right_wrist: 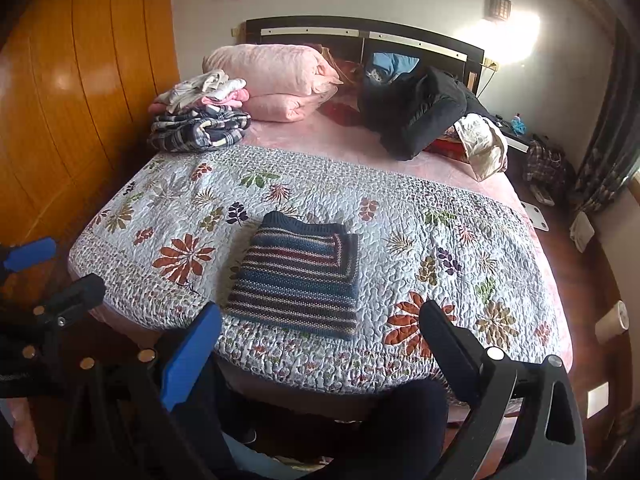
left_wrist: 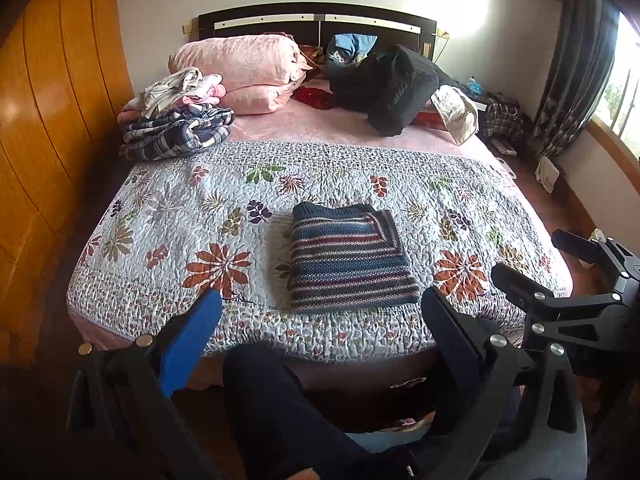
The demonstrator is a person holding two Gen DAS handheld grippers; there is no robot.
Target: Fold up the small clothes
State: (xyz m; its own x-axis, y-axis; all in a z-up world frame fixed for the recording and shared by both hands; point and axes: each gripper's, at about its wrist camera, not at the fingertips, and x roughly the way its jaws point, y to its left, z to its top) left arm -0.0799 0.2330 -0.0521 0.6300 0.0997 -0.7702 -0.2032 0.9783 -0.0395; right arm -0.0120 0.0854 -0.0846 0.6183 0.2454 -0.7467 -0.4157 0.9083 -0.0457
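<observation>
Folded striped sweater lying flat on the floral quilt, near the foot edge of the bed, about midway across, neckline turned toward the headboard. One corner folded over on the upper right, stripes there running upright against the level ones below.

Left gripper held back from the foot of the bed, above dark trouser legs. Jaws spread wide, holding nothing; blue pad on one finger, the other finger black. Sweater seen between the two fingertips, apart from both.

Right gripper likewise short of the bed edge, jaws wide apart and empty, sweater ahead of them and untouched. Seen from the left wrist too, at the right edge, beside the left gripper and also gaping.

Farther up the bed: a pile of clothes at the left edge, plaid pieces below, pink and white ones on top, just past the quilt's upper border. Two pink pillows stacked beside it against the headboard. A black jacket heaped on the right half of the pink sheet, a cream garment at its right, something red between pillows and jacket.

Wooden wardrobe along the left of the bed; curtain and window on the right.
</observation>
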